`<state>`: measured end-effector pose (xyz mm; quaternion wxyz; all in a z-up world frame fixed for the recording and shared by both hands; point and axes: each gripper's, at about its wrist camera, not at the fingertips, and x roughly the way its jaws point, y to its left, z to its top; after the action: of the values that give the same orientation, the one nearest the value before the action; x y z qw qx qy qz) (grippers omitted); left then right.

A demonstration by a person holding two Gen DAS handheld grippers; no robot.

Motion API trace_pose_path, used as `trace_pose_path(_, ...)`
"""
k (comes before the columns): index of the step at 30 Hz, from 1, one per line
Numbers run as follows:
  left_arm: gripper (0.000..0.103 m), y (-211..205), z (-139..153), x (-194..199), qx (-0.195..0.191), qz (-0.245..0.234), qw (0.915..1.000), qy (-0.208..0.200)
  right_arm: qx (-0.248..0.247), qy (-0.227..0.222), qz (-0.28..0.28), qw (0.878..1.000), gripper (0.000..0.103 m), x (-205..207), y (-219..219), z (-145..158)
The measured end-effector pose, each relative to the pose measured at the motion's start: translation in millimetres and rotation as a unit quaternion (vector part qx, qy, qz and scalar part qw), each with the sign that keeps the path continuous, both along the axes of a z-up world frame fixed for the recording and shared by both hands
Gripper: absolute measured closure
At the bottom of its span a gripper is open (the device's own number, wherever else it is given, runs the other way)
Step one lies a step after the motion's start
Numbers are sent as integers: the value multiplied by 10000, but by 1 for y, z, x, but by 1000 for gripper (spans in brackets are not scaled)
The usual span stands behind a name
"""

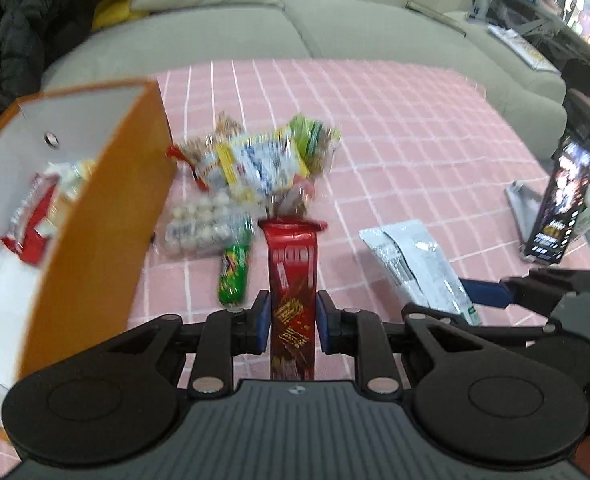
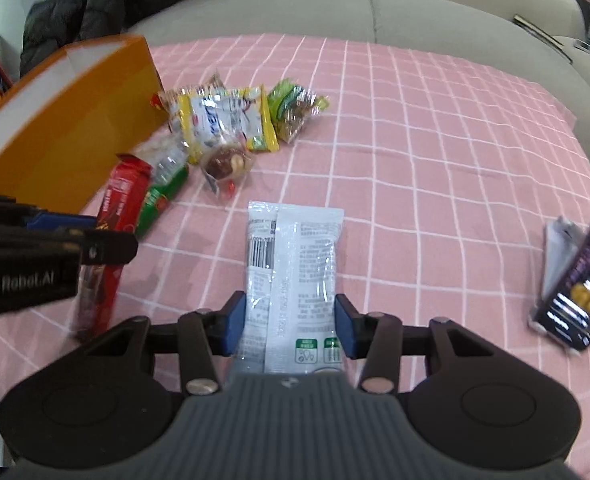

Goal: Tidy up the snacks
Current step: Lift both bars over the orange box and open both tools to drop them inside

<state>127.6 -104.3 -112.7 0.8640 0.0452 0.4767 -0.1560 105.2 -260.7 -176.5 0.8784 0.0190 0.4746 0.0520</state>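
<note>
We use the orange box [image 1: 95, 216] as our landmark. Just right of it on the pink checked cloth [image 1: 415, 140] lies the snack pile [image 1: 255, 160]. Our left gripper [image 1: 293, 320] clamps both pads against the red chocolate-stick packet [image 1: 293, 280], near the box's front corner, beside a green tube [image 1: 235, 272]. Farther right of the box, our right gripper [image 2: 291, 328] has its pads against the edges of the white packet [image 2: 295, 256], which it grips. A red-and-white pack [image 1: 31, 220] sits inside the box.
</note>
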Motion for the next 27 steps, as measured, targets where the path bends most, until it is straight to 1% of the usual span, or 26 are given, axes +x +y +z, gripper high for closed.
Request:
trace_pose_path(4, 78, 13, 33, -10, -27, -106, 9996, -269, 95, -338, 60, 9994, 59, -12, 11, 27)
trace_pose_path(8, 78, 41, 65, -12, 12, -111, 9988, -467, 222, -649, 333, 9971, 59, -15, 30, 56)
trace_pose_path(12, 78, 83, 97, -4, -23, -7, 9983, -586, 425, -846, 673, 9932, 59, -6, 57, 87)
trace_pose_path(15, 78, 117, 116, 7, -45, 103, 9982, -585, 617, -888, 936, 9897, 59, 6, 79, 107)
trace_pose_path(18, 78, 146, 131, 19, 39, 120, 9979, -633, 791, -882, 1193, 9858, 59, 23, 104, 126)
trace_pose_path(20, 78, 162, 136, 27, 101, 154, 9981, -584, 919, -811, 1362, 9831, 59, 34, 125, 134)
trace_pose_path(23, 78, 184, 136, 39, 71, 225, 9989, -398, 1024, -667, 1688, 9780, 59, 53, 158, 141)
trace_pose_path(25, 78, 198, 129, 48, 78, 221, 9995, -224, 1048, -503, 1882, 9752, 59, 67, 178, 142)
trace_pose_path(27, 78, 209, 117, 57, 124, 254, 9996, -3, 949, -308, 2041, 9738, 59, 81, 199, 139)
